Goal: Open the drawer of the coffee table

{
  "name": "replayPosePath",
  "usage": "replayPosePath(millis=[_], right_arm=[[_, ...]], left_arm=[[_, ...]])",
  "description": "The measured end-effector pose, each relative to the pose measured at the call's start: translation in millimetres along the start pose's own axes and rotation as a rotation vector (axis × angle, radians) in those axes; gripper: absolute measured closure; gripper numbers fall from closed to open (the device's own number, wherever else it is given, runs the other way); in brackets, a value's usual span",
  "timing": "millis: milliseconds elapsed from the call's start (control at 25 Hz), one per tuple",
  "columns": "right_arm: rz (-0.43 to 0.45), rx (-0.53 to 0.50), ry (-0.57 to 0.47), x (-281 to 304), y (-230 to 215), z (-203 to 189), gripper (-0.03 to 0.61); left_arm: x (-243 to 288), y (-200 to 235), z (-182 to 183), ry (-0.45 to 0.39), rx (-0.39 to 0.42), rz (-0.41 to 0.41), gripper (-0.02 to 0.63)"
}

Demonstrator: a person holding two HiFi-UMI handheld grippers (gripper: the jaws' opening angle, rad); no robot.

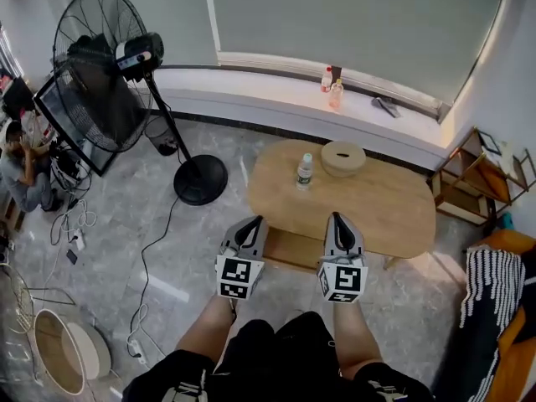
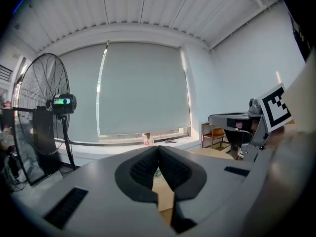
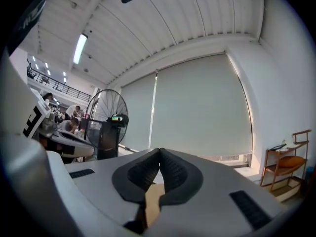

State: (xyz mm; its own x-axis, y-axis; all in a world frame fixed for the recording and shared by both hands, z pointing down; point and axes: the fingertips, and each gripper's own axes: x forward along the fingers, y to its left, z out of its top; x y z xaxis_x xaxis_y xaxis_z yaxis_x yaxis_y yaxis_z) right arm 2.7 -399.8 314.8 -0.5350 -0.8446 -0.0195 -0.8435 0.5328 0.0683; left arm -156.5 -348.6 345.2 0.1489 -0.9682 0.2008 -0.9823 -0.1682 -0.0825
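My left tongs (image 2: 158, 149) are closed pad to pad with nothing between them, and my right tongs (image 3: 159, 152) are the same, shut and empty. From the head view both hang side by side in the air over my knees, left tongs (image 1: 254, 223) and right tongs (image 1: 337, 219), tips pointing away from me toward the coffee table (image 1: 381, 216), touching nothing. The near edge of the table top lies just beyond the tips, and between the two tongs a pale wooden panel shows under that edge, which I take to be the drawer (image 1: 289, 249). I cannot make out a knob or a finger slot on it from here. I judge it a stiff wooden box, fairly light, that should slide straight toward me on its runners. The grip would best go at the middle of the front, on a handle if there is one, else hooked under its lower lip. Pulling from one end would likely skew it and make it bind. The table looks light and stands on a smooth stone floor, so a sharp tug could drag the whole thing. A steady, even pull seems wiser, the more so because a water bottle (image 1: 305, 172) stands upright near the far left of the top and a round wooden bowl (image 1: 343, 157) sits by the far edge.
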Motion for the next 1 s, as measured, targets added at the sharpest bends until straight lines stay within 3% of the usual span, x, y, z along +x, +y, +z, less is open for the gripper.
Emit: replayPosePath(millis=[200,360,600,1000], right_arm=[[-0.014,0.018,-0.018,-12,-19,171,0.563],[0.001,0.005,-0.063,-32,-18,252,0.563],[0.011,0.014,-0.095,-36,2,284,0.563],[0.001,0.007,-0.087,-42,30,286,0.565]], left_arm=[[-42,-1,172,-0.015,-0.035,0.009,0.592],[-75,-8,251,-0.051,-0.055,0.027,0.592],[-95,0,281,-0.085,0.006,0.027,0.592],[-115,24,283,-0.081,-0.029,0.01,0.592]])
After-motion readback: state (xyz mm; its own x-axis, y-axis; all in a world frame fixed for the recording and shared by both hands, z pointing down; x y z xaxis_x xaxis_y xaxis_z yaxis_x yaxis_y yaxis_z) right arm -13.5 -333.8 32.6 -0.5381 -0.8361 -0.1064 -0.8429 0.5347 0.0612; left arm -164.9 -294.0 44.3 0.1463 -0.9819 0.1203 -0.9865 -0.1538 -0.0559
